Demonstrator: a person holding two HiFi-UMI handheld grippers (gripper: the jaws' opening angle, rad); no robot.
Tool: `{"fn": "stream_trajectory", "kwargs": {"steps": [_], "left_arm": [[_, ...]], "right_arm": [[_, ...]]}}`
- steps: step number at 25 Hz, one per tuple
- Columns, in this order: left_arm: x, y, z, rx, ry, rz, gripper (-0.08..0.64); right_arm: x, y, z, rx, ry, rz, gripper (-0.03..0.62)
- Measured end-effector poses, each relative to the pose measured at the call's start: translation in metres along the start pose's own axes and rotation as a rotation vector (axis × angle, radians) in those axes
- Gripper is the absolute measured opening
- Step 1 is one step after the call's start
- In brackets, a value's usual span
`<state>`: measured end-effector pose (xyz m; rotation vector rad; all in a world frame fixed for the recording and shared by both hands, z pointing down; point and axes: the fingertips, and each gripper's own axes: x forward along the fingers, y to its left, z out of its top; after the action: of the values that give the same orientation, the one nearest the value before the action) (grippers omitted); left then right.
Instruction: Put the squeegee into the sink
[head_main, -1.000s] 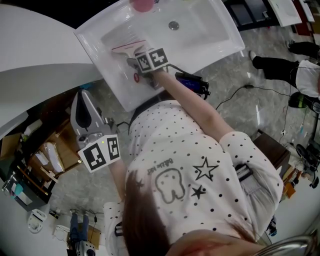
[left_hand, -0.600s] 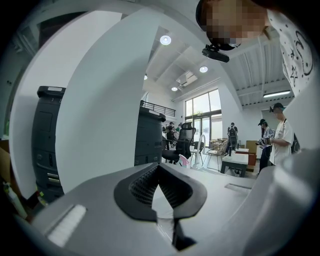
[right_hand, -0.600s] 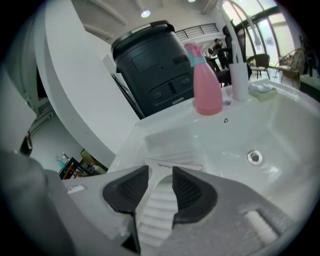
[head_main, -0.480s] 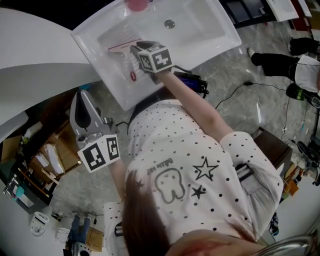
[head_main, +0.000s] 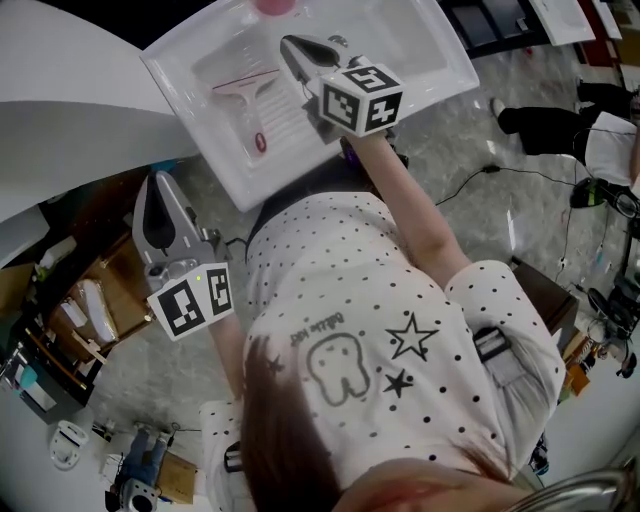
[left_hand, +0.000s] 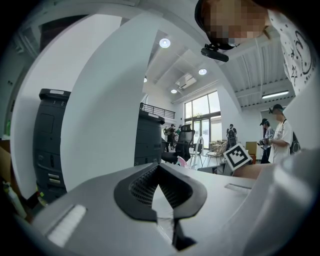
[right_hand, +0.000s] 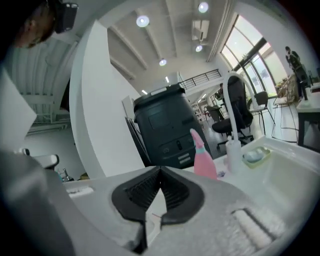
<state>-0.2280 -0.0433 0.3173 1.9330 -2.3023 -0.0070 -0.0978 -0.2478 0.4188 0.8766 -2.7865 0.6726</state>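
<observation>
On my feed the sink (head_main: 430, 55) looks glossy white and smooth, ceramic-ish. I'd call the squeegee (head_main: 255, 115) matt white plastic. The floor (head_main: 450, 130) is mottled grey stone. The left tool (left_hand: 159, 169) has a matt grey shell with ribbed black pads (left_hand: 140, 189).

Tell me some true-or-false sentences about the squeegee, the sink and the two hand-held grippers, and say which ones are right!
1. The squeegee lies in the sink. True.
2. The right hand-held gripper holds the squeegee. False: its jaws are shut on nothing, up above the sink.
3. The left hand-held gripper is over the sink. False: it is off to one side, away from the sink.
4. A pink bottle stands at the sink's edge. True.
</observation>
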Motion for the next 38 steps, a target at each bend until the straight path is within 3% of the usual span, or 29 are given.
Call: {"fn": "stream_trajectory", "kwargs": {"steps": [6, 14, 19, 25, 30, 35, 38], "left_arm": [[0.001, -0.010, 0.004, -0.004, -0.019, -0.024, -0.015], [0.003, -0.019, 0.003, -0.009, -0.027, -0.044, -0.015], [0.003, -0.021, 0.002, -0.005, -0.030, -0.049, -0.015], [0.000, -0.029, 0.001, -0.010, -0.023, -0.068, -0.015], [-0.004, -0.035, -0.001, -0.023, -0.018, -0.086, -0.015], [0.001, -0.042, -0.009, -0.034, -0.006, -0.100, -0.015], [0.003, -0.044, -0.016, -0.050, 0.005, -0.100, -0.015]], "right_arm": [[-0.046, 0.010, 0.065, -0.036, -0.158, 0.030, -0.006], [-0.100, 0.028, 0.100, -0.132, -0.257, 0.036, -0.006], [-0.136, 0.039, 0.107, -0.122, -0.304, 0.033, -0.006], [-0.166, 0.053, 0.089, -0.211, -0.268, 0.001, -0.006], [-0.167, 0.067, 0.052, -0.254, -0.190, 0.005, -0.006], [-0.143, 0.083, 0.019, -0.264, -0.124, 0.058, -0.006], [-0.116, 0.108, 0.003, -0.329, -0.077, 0.134, -0.006]]}}
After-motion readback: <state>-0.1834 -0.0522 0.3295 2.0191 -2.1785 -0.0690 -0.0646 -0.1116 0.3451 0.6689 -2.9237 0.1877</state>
